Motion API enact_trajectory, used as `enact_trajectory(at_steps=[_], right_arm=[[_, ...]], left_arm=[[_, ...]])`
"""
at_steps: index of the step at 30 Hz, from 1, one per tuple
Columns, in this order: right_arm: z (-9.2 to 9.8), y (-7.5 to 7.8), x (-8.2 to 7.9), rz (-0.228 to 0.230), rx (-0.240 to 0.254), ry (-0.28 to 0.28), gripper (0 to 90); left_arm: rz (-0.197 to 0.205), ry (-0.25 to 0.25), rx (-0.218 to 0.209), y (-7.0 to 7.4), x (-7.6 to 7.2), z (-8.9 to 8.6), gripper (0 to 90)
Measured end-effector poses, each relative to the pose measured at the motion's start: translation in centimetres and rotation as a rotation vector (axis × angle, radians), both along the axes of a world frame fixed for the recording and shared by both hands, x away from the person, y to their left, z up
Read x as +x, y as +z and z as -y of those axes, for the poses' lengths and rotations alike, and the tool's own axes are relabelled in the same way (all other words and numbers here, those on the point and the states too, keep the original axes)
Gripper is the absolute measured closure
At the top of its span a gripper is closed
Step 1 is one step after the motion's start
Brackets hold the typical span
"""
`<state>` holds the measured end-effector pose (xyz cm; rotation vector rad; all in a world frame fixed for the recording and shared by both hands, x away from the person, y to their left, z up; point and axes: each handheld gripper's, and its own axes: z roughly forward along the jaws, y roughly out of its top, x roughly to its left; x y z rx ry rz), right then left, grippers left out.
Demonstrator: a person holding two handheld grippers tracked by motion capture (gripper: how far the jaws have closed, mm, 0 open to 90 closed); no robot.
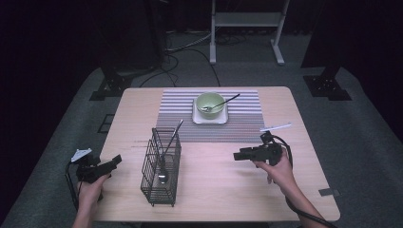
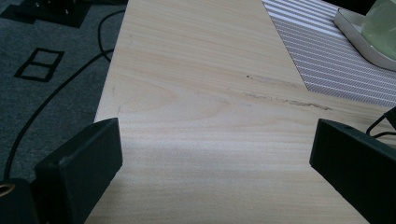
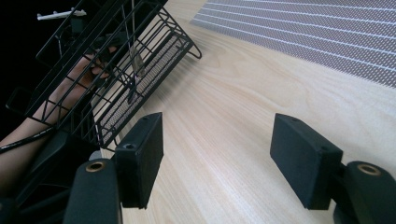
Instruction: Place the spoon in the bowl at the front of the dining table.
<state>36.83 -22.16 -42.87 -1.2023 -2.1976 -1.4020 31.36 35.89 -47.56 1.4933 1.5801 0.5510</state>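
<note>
**Both claws empty beside the wire cutlery basket**

The right claw (image 1: 236, 156) hangs over the bare table (image 1: 223, 180), jaws wide with nothing between them, pointing toward the black wire basket (image 1: 161, 166). A spoon (image 1: 167, 152) stands in that basket. The left claw (image 1: 116, 160) sits just left of the basket, jaws also wide and empty. Farther back, a green bowl (image 1: 210, 103) holding another spoon (image 1: 222, 102) rests on the striped placemat (image 1: 247, 118).

Right tool (image 3: 217, 156) jaws apart over bare table (image 3: 233, 107); wire basket (image 3: 116, 60) beyond; striped mat (image 3: 317, 32) farther off.
</note>
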Motion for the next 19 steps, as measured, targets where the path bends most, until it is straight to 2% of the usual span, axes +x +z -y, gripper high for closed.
enact_trajectory(at_steps=[10, 19], right_arm=[[0.3, -0.5, -1.2, 0.003, 0.006, -0.002, 33.6], [0.8, -1.7, -2.5, 0.000, 0.032, -0.007, 33.5]], left_arm=[[-0.001, -0.002, 0.002, 0.0, 0.0, 0.1, 1.2], [-0.002, -0.004, 0.002, 0.0, 0.1, 0.2, 1.3]])
